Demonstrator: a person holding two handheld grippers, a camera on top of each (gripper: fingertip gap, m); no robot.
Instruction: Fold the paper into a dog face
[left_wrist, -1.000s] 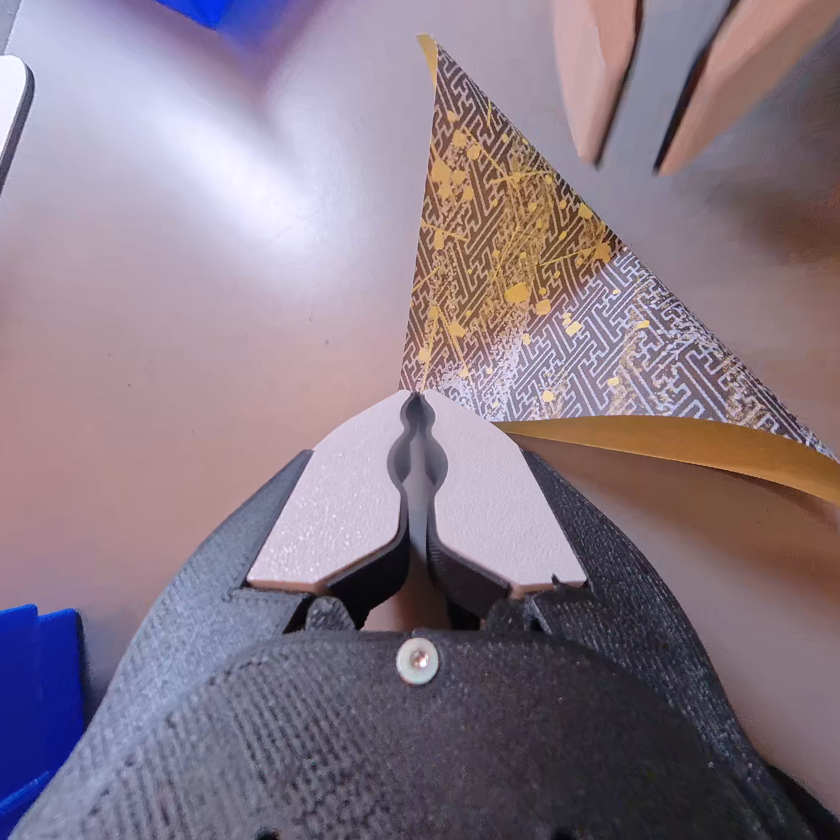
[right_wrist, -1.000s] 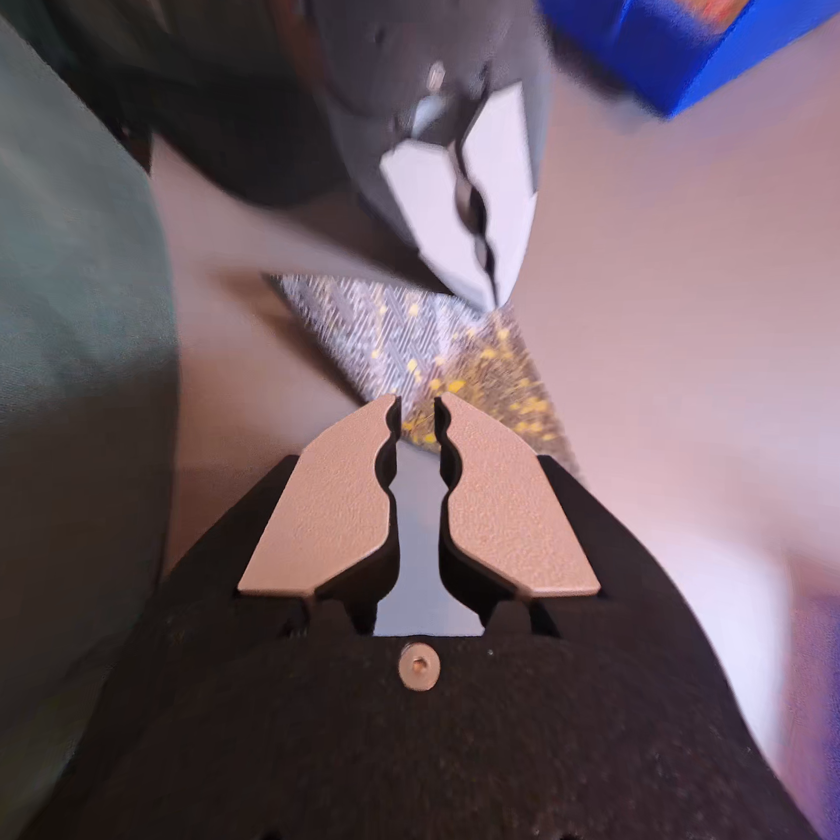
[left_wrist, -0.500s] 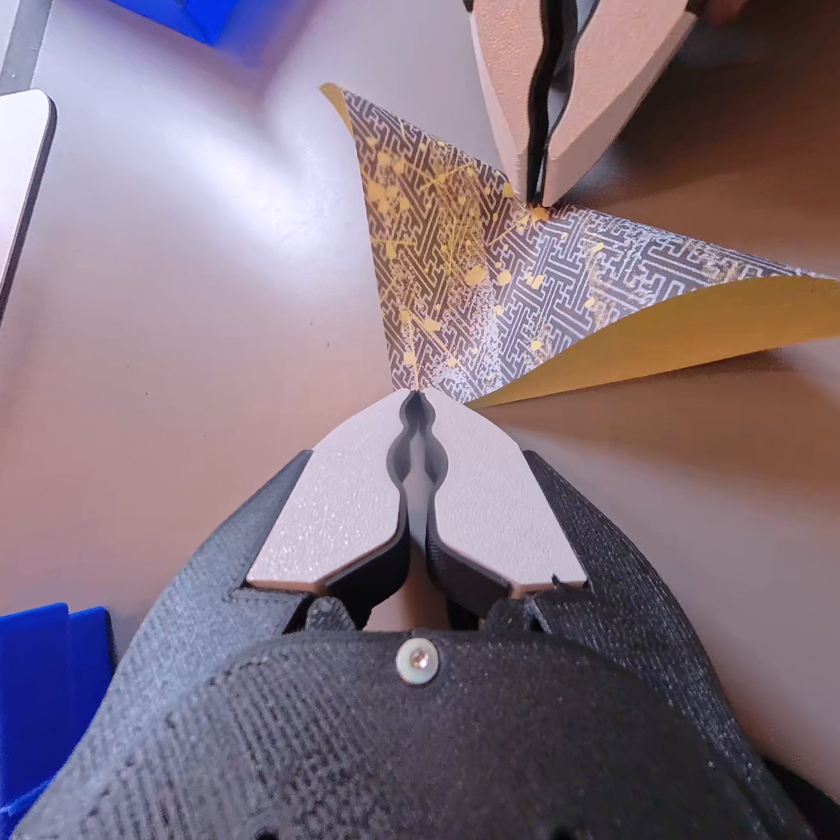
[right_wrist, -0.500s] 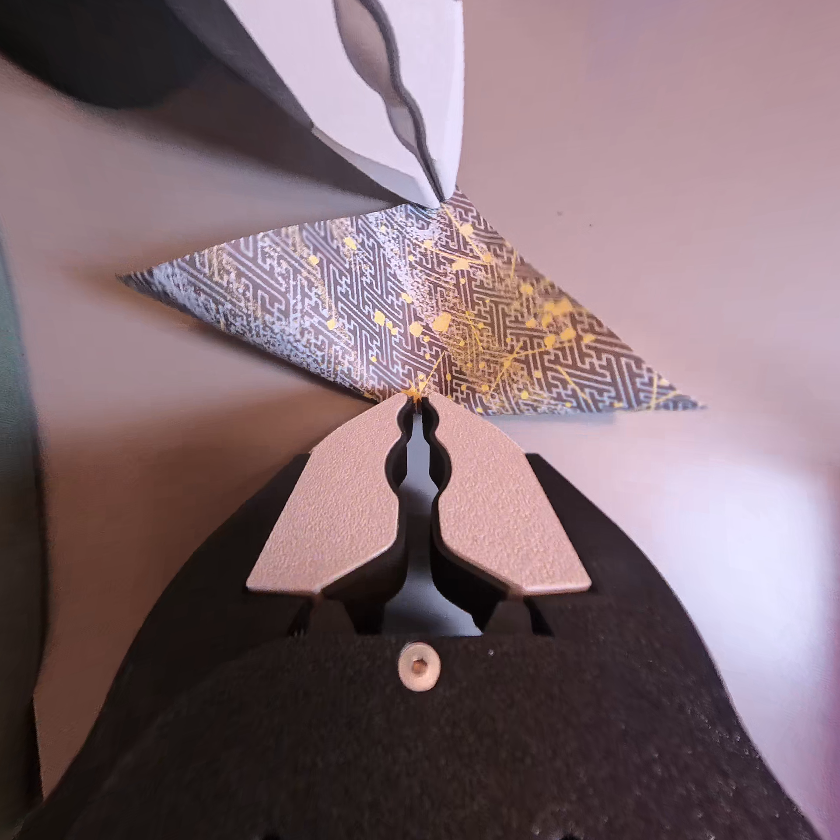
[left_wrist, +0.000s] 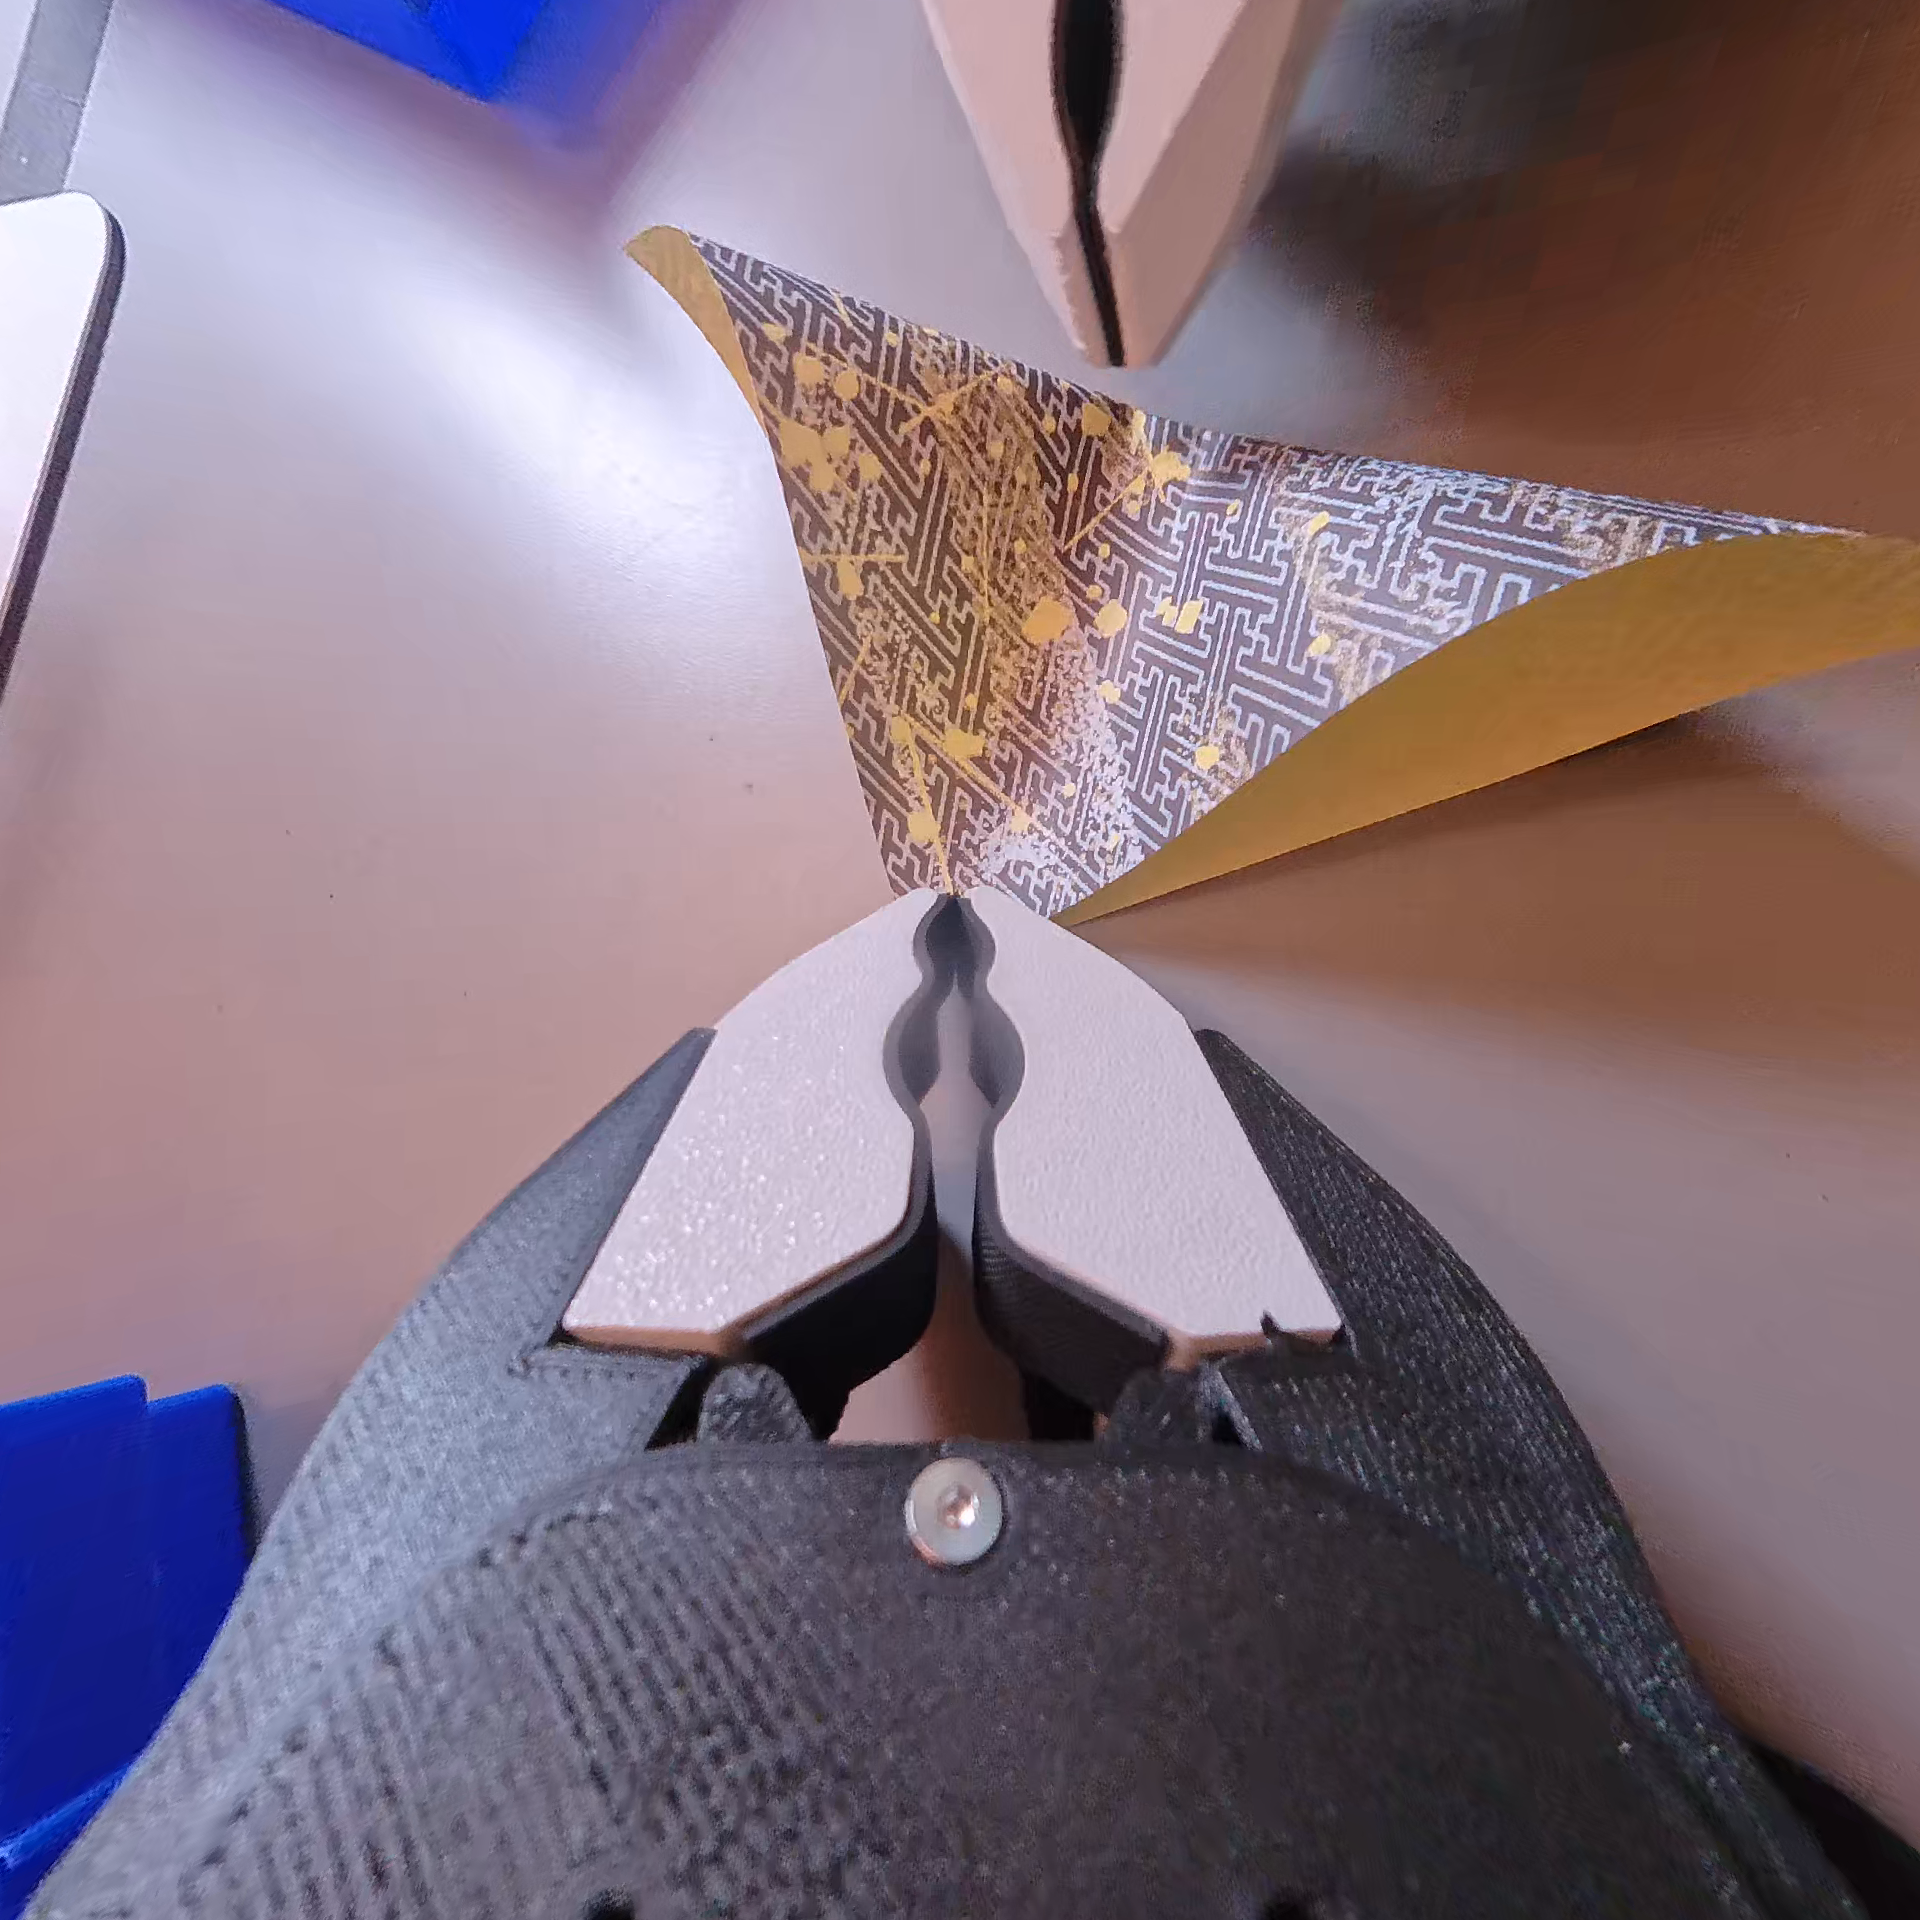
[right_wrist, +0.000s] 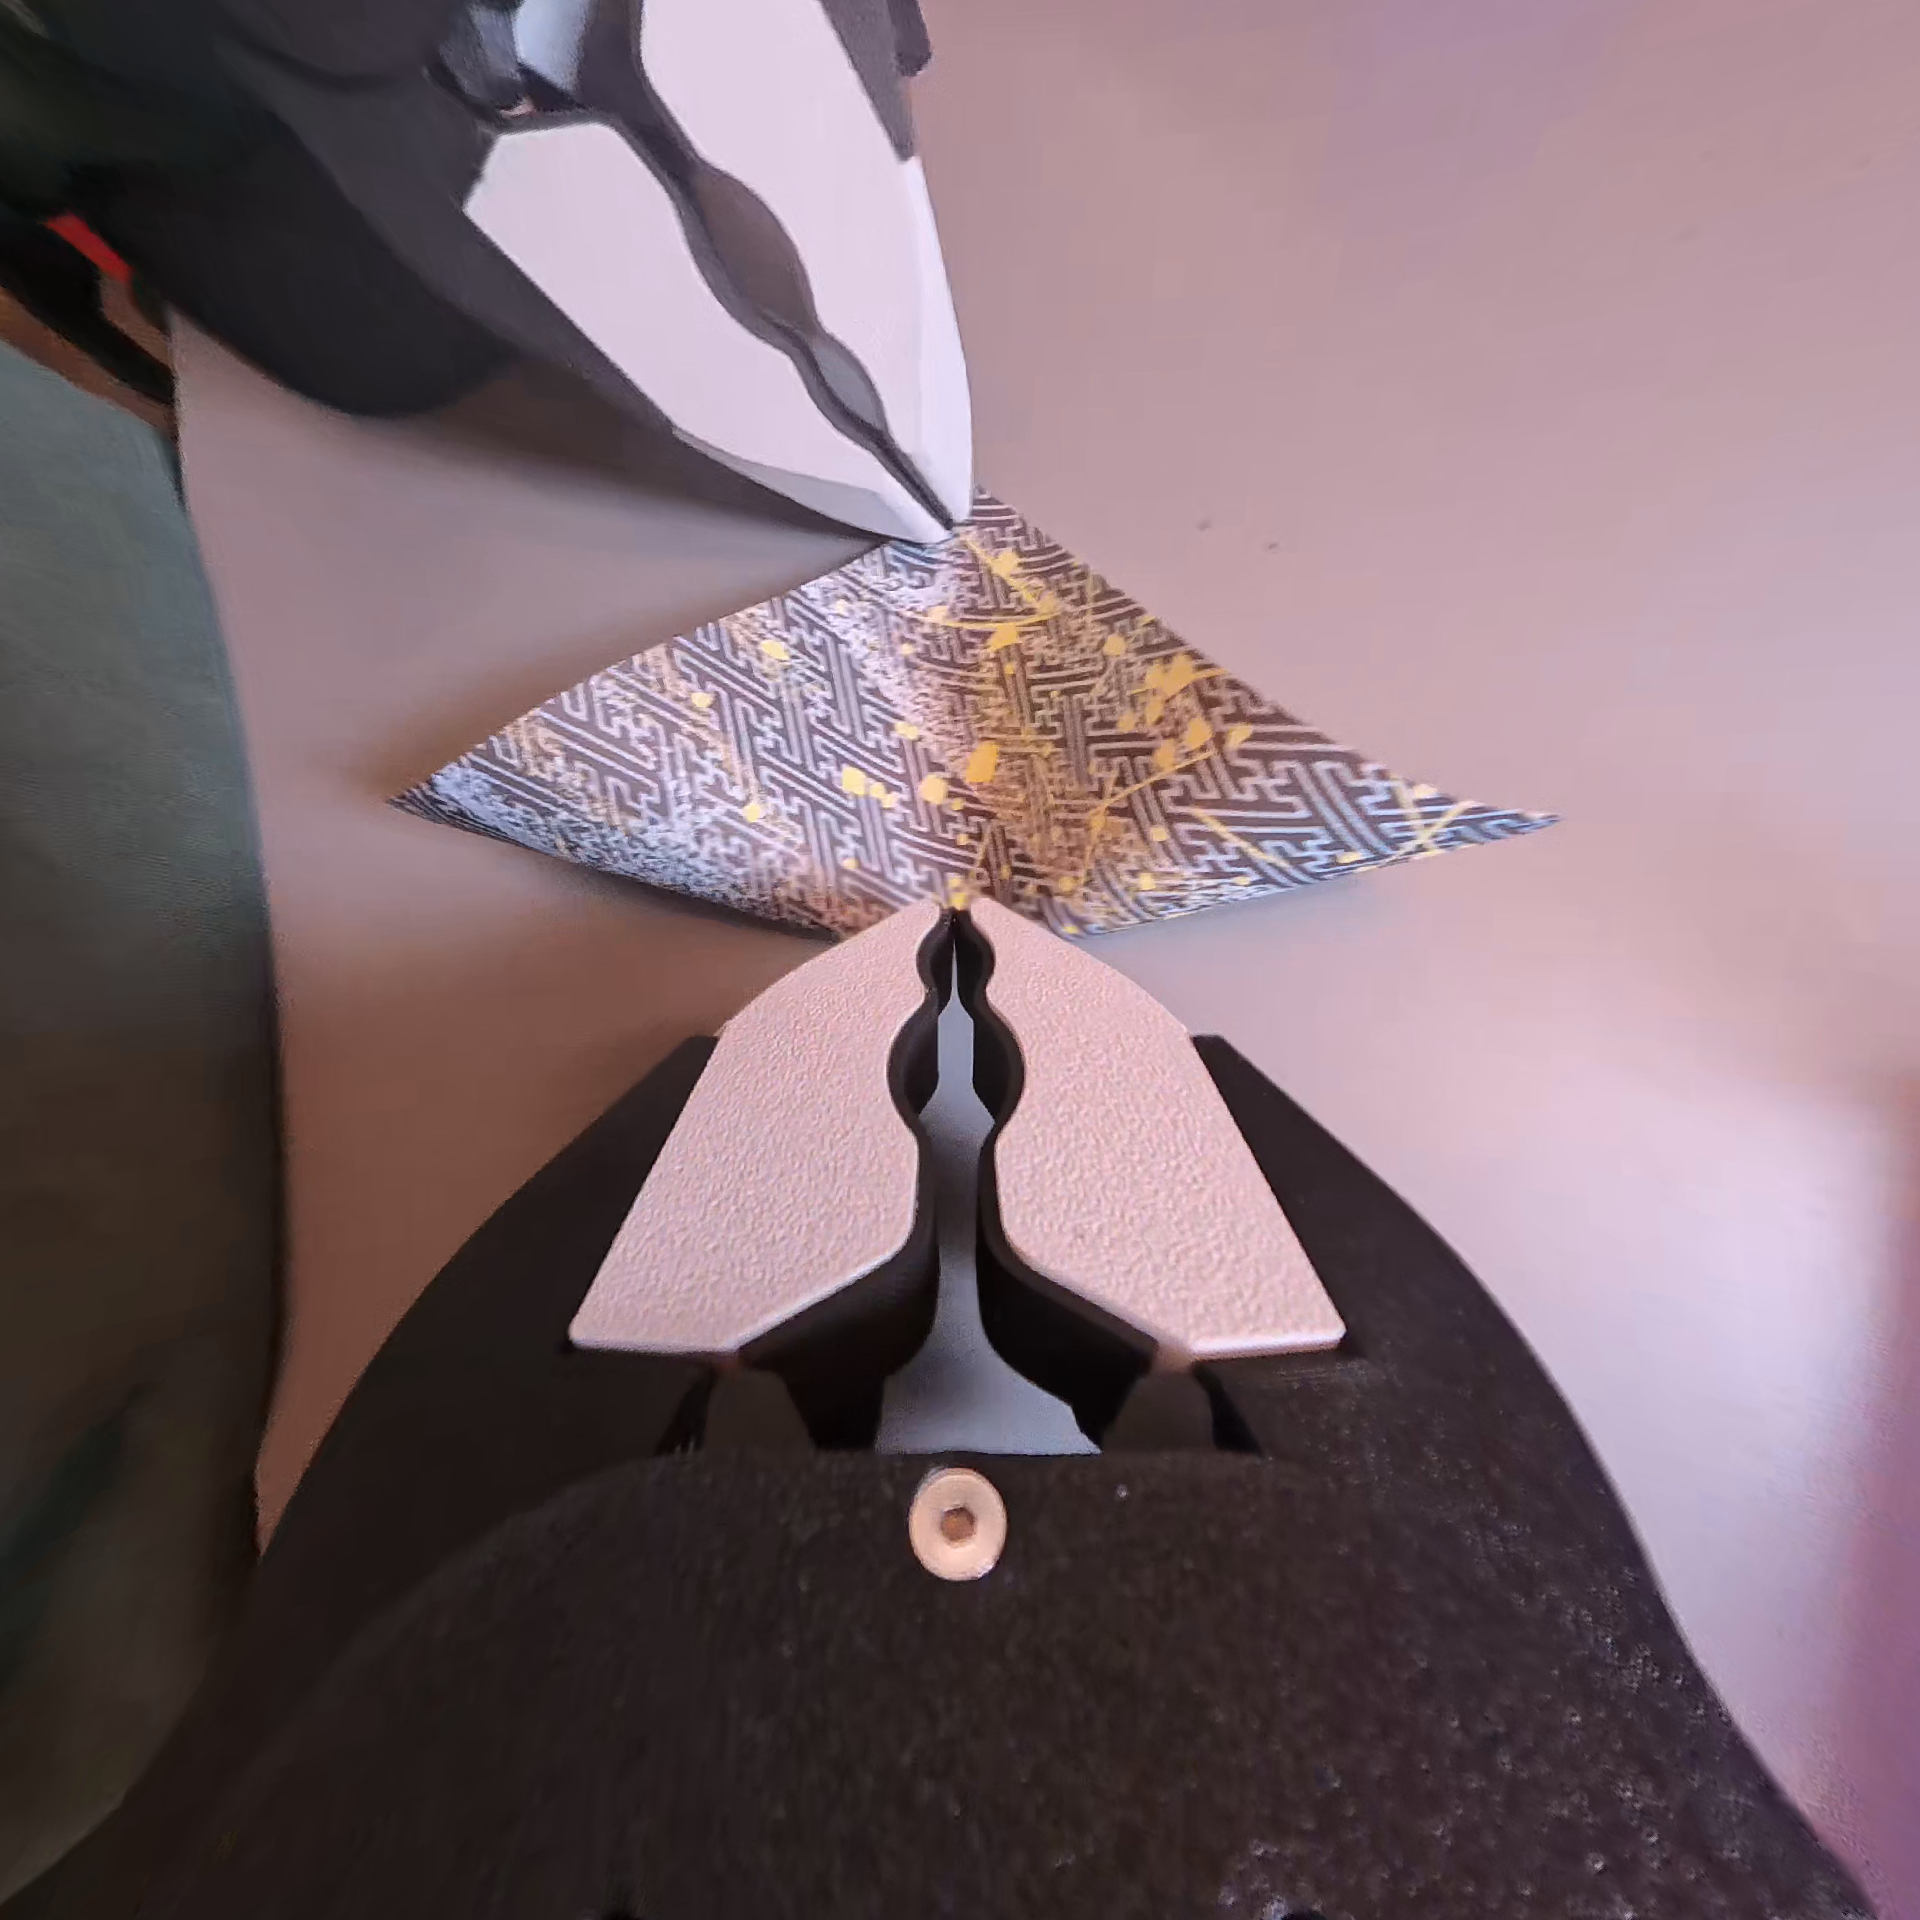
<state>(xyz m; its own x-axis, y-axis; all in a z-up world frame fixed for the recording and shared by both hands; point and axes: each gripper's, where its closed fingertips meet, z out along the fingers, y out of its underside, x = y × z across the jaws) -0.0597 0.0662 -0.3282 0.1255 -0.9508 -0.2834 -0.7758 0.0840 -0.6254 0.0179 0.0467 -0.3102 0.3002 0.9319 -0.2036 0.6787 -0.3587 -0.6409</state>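
The paper (left_wrist: 1039, 623) is folded into a triangle, dark with a pale maze pattern and gold splashes, with a gold underside. It lies on the table with its right flap curling up. My left gripper (left_wrist: 951, 906) is shut on the paper's near corner. It also shows in the right wrist view (right_wrist: 940, 525), pinching the paper's far corner (right_wrist: 966, 540). My right gripper (right_wrist: 954, 914) is shut, with its tips at the long edge of the paper (right_wrist: 935, 748). In the left wrist view the right gripper (left_wrist: 1107, 353) sits just off that edge, with a sliver of table between.
A blue bin (left_wrist: 488, 52) is at the far left and another blue bin (left_wrist: 104, 1558) at the near left. A white flat board (left_wrist: 42, 395) lies at the left edge. A greenish cloth (right_wrist: 104, 935) fills the left side of the right wrist view. The left gripper's tips are roughly 9 cm from the right gripper's.
My right gripper went from open to shut, came down onto the paper's long edge, then drew back slightly. The paper turned and its right flap lifted. My left gripper kept its hold.
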